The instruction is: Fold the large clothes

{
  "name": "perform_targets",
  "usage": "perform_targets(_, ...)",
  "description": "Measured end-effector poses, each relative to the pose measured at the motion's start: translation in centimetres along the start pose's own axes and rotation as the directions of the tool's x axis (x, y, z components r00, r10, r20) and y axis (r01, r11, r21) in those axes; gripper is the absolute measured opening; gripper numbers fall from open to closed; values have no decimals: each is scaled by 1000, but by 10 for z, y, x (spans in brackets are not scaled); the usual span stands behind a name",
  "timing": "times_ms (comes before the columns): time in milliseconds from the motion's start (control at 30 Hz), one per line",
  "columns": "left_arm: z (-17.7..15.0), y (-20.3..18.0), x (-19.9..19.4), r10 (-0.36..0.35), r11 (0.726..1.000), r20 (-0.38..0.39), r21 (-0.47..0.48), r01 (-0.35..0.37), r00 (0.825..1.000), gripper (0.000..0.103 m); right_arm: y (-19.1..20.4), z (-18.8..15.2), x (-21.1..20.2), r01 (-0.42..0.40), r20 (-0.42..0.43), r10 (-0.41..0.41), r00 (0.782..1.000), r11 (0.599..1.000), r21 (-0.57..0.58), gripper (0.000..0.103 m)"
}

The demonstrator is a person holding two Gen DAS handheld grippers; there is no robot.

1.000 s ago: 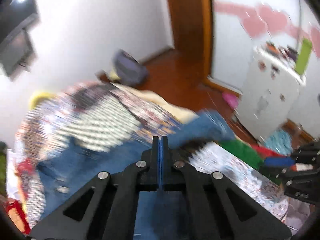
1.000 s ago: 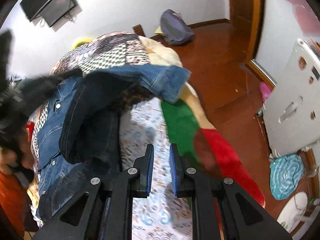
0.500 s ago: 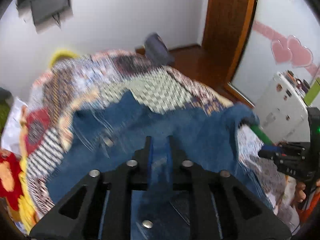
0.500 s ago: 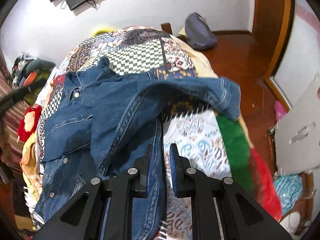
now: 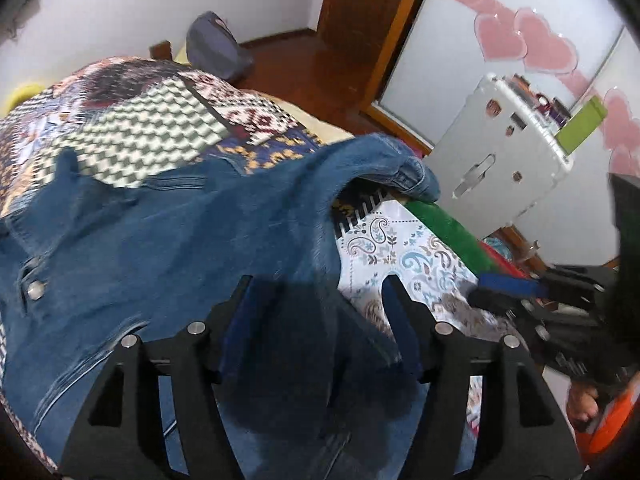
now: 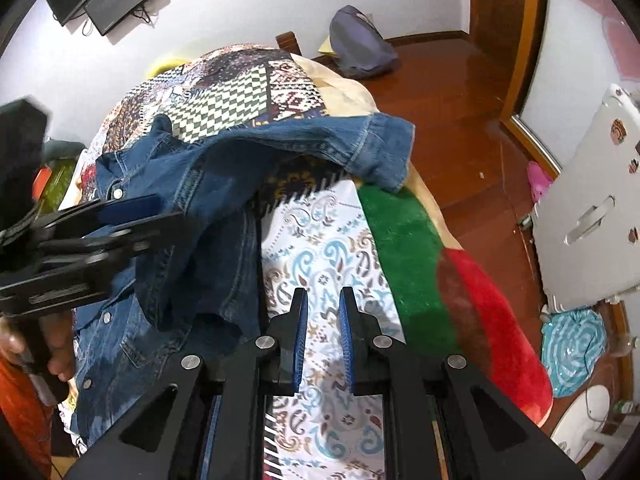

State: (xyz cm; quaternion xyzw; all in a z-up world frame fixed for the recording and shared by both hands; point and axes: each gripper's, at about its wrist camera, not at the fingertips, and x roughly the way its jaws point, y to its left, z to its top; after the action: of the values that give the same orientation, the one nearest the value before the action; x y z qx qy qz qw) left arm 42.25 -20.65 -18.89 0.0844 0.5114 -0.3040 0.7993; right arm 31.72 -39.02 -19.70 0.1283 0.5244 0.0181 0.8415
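A bed (image 6: 404, 236), covered in patterned blankets, carries a denim jacket (image 6: 192, 208) spread along its left side, one sleeve (image 6: 360, 144) thrown across toward the right edge. A fold appears half laid. The left gripper (image 5: 320, 312) is spread wide above the denim, nothing held. The right gripper (image 6: 323, 336) is narrowly parted and empty over the paisley blanket (image 6: 320, 256). Next, the sleeve is probably to be gripped and drawn inward.

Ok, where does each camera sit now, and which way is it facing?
Left wrist: on the left tongs, open over the denim jacket, facing the white fridge; right tongs at its right edge.
Right wrist: on the right tongs, open over the paisley cloth; left tongs at its left.
Shared: jacket, cloth, fridge.
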Motion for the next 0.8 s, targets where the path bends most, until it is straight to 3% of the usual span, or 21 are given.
perform_targets(67,5,-1,13,63,998,-1,-6,-63,998,62,-2,-2,0,8,-2,-8,1000,1000,-7,11)
perform_targets(100,9,-3,20,96,995,7,12,-96,995,56,-3,-3,-1,11,-1,-11,1000,1000,-12,11)
perform_targets(167,13,-4,25,122,991,11,48,-122,992,32,-4,-5,-1,19,-2,-19,1000,1000,-14,11)
perform_targets(200,15,-4,27,113,992,6,63,-113,994,9,-5,-6,0,19,-3,-19,1000,1000,-12,11)
perform_targets(233,17,-5,25,116,990,14,72,-117,993,4,-6,-6,1,17,-7,-17,1000,1000,-7,11)
perform_targets(333,19,-4,-5,95,991,110,80,-104,989,4,-9,-6,5,8,-18,-8,1000,1000,7,11)
perform_targets(433,22,2,-41,102,991,200,64,-117,974,4,-9,-1,7,-8,-22,9,1000,1000,11,11)
perform_targets(600,14,37,-111,183,980,347,12,-199,920,4,4,11,5,-69,-13,69,998,998,8,11)
perform_targets(733,-11,77,-129,282,958,339,-54,-281,898,4,32,23,7,-90,2,90,996,995,-46,11)
perform_targets(800,-33,100,-126,315,949,289,-95,-300,904,4,52,29,15,-97,-10,96,995,991,-92,11)
